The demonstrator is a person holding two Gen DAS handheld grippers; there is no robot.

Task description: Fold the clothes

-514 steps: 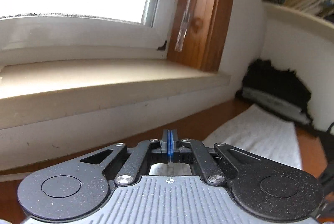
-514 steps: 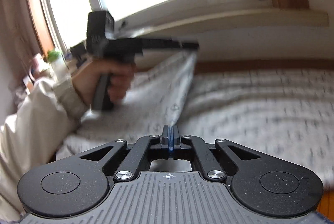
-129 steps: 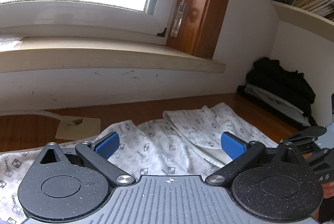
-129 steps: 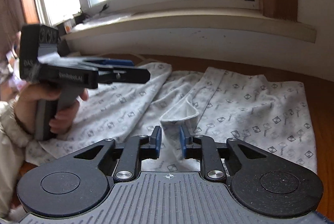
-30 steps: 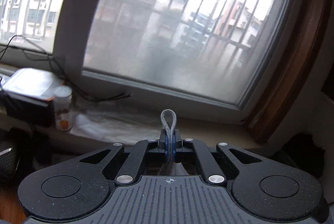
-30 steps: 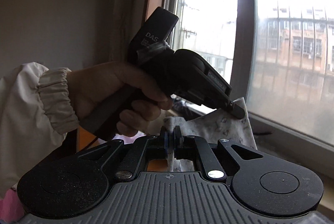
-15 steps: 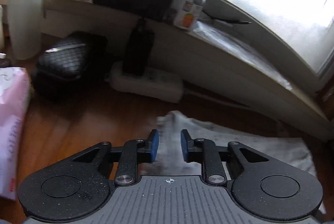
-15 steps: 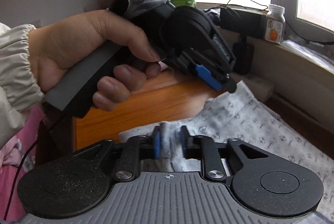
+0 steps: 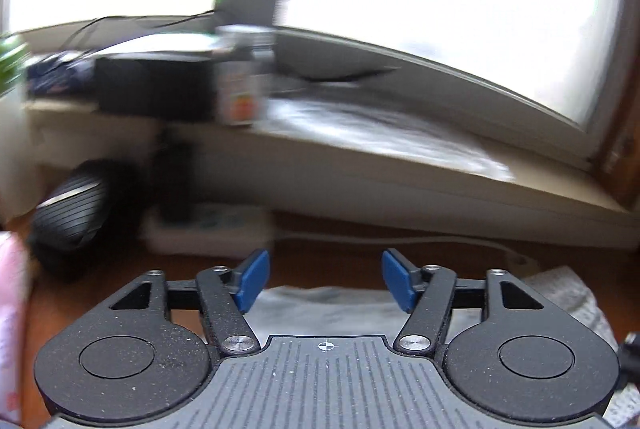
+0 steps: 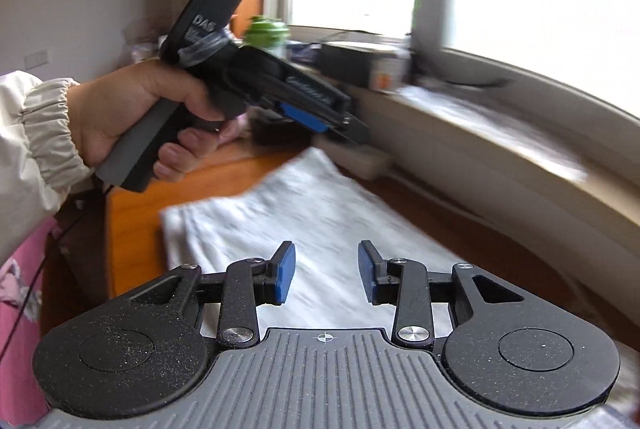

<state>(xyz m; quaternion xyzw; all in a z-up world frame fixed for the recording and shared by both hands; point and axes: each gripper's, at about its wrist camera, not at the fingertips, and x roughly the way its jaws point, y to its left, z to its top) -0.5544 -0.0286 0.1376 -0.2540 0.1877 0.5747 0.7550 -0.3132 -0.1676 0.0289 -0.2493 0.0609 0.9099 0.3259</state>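
Hovering open-jawed and empty, jaws just opened – left gripper and right gripper above the garment, long axis running near-to-far toward the windowsill.

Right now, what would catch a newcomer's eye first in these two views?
In the right wrist view, the hand gripping the left gripper above the pale patterned garment lying flat on the wooden table. Next, the blue fingers of the right gripper spread apart over the cloth, nothing between them. Behind, a bright window over a cluttered sill.
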